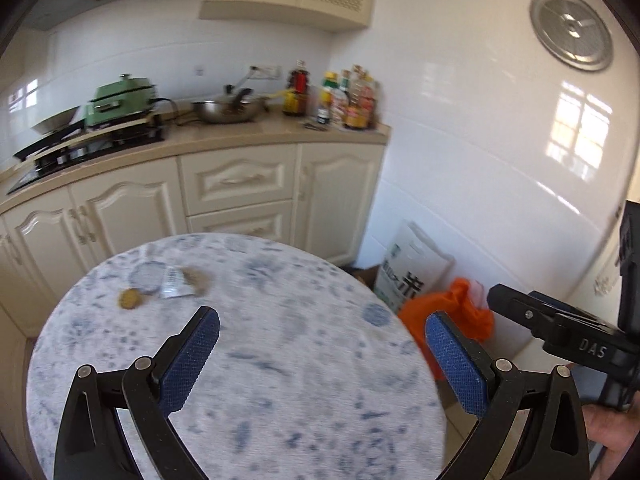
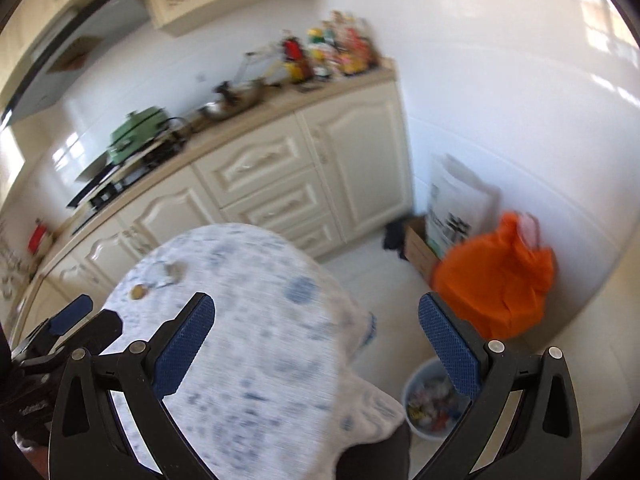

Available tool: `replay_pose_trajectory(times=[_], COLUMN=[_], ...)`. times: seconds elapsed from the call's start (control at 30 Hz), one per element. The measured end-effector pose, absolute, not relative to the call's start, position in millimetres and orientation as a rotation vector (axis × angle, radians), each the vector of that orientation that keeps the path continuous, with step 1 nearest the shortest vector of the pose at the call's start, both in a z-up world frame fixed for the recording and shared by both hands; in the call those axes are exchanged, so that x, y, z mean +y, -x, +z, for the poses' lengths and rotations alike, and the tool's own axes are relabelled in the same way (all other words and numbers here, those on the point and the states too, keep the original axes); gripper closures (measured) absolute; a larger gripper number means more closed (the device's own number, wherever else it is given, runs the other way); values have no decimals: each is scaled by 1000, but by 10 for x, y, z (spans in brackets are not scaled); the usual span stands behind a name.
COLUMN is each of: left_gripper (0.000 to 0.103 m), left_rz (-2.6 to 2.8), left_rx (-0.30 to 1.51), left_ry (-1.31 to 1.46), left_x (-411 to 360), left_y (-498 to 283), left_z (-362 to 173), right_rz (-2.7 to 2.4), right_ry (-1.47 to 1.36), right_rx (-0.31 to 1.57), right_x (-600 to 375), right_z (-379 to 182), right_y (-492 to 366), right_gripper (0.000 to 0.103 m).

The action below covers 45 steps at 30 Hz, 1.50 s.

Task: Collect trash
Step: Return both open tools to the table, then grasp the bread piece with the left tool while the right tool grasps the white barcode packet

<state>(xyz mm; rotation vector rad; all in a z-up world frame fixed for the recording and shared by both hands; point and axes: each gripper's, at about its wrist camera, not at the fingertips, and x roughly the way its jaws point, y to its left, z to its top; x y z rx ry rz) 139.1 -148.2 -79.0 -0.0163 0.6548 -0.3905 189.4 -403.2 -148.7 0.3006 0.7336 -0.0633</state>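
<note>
Ahead, scraps (image 1: pixel 168 288) dot the round table (image 1: pixel 280 360) by cabinets (image 1: pixel 240 184).

Domestic kitchen. Cream panelled base cabinets (image 1: pixel 240 188) run under a beige worktop (image 1: pixel 224 136) carrying a gas hob (image 1: pixel 80 148), a green cooking appliance (image 1: pixel 120 100), a steel wok (image 1: pixel 228 112) and a cluster of condiment bottles (image 1: pixel 332 96). White tiled walls (image 1: pixel 460 120); a round wall fitting (image 1: pixel 571 30), possibly a vent.
</note>
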Motion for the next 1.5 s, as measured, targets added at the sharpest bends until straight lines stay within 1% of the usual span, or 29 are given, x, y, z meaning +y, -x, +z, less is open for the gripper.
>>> replay_pose_trajectory(times=[0.27, 0.5, 0.6, 0.87, 0.97, 1.13, 1.27, 1.3, 1.37, 1.43, 1.47, 1.5], left_gripper=[1, 1, 1, 1, 1, 3, 6, 7, 13, 27, 28, 30], left_rz=[-222, -101, -70, -52, -63, -60, -58, -56, -59, -82, -87, -89], left_rx=[617, 632, 648, 746, 785, 854, 883, 885, 898, 918, 927, 926], left_ry=[55, 82, 86, 53, 53, 26, -3, -12, -26, -15, -12, -17], left_x=[-648, -154, -36, -2, -2, -100, -150, -162, -191, -202, -208, -214], left_y=[-1389, -1494, -1633, -2477, -2832, -3414, -3737, -3795, -3931, -4056, -4116, -4162], left_z=[-749, -858, -954, -1430, -1639, -2032, -2213, -2253, -2325, -2377, -2400, -2404], right_rz=[106, 211, 253, 293, 300, 308, 318, 326, 338, 350, 345, 339], right_ry=[-215, -143, -104, -40, -20, -11, -14, -14, -11, 4, 22, 44], right_rx=[711, 741, 769, 890, 935, 986, 1014, 1020, 1025, 1034, 1024, 1013], right_x=[-3170, -2585, -2350, -2017, -1932, -1882, -1815, -1785, -1731, -1655, -1619, -1574], right_z=[-1362, -1481, -1626, -2216, -2467, -2733, -2907, -2946, -2992, -3058, -3069, -3075], right_y=[-2297, -2713, -2941, -3570, -3798, -4084, -4263, -4313, -4379, -4438, -4445, -4440], right_gripper=[0, 0, 0, 1, 4, 14, 17, 18, 25, 29, 30, 37])
